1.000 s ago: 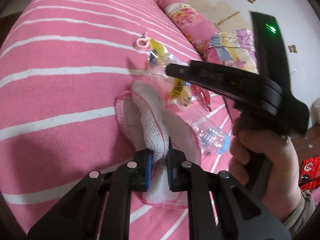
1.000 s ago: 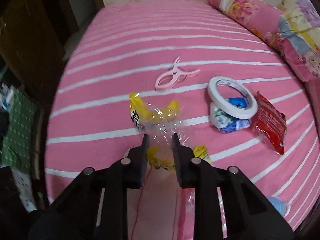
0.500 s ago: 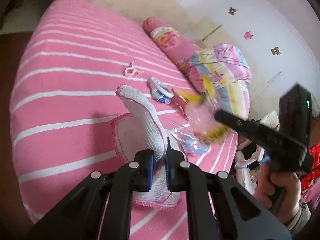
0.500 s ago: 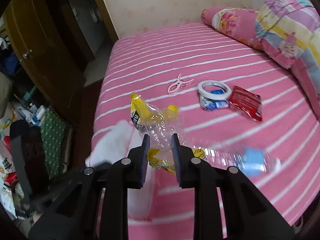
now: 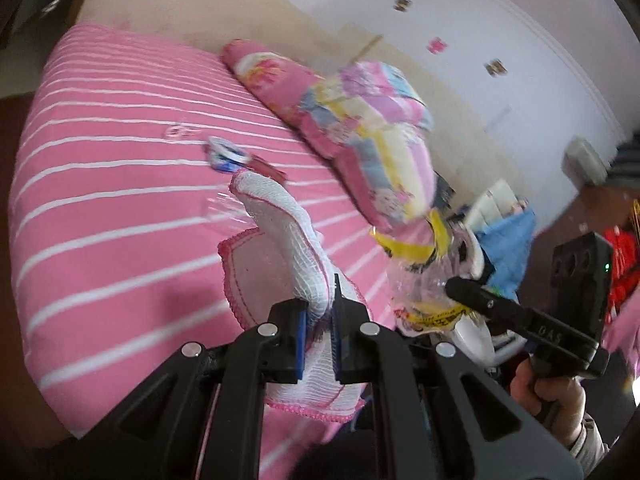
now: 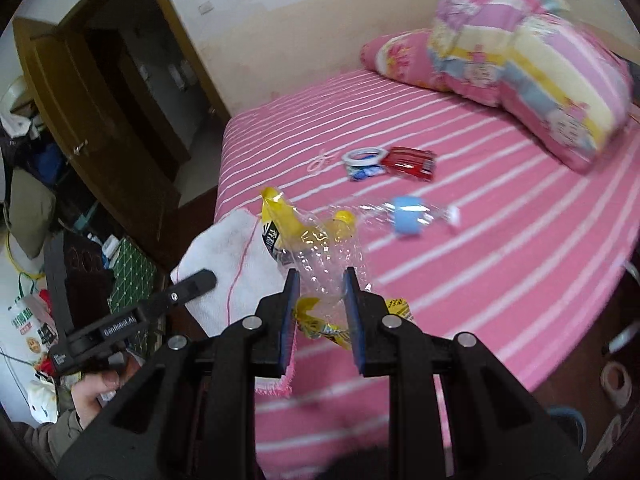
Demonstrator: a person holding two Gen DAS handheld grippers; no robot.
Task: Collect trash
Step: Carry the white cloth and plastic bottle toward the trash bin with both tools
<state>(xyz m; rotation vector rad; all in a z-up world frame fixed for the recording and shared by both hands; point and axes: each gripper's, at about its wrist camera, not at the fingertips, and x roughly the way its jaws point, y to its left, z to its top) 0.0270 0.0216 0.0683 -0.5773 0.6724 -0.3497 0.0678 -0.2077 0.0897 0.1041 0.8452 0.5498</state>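
Note:
My left gripper [image 5: 318, 312] is shut on a white cloth with pink edging [image 5: 280, 236] and holds it up above the near edge of the pink striped bed [image 5: 100, 208]. My right gripper [image 6: 320, 292] is shut on a clear and yellow plastic wrapper [image 6: 308, 244], lifted off the bed; the wrapper [image 5: 420, 280] also shows in the left wrist view. A clear plastic bottle with a blue label [image 6: 408, 214] lies on the bed. Further back lie a red snack packet [image 6: 410, 159], a tape roll on a blue wrapper [image 6: 364, 159] and a pink clip [image 6: 320, 162].
Pillows [image 6: 520, 60] are piled at the far right of the bed. A brown wooden door [image 6: 92, 120] and cluttered bags [image 6: 36, 320] are on the left beside the bed. The left gripper and the hand holding it [image 6: 96, 384] show at lower left.
Both grippers have pulled back and up from the bed, carrying the cloth and the wrapper with them. The bottle stays on the bed.

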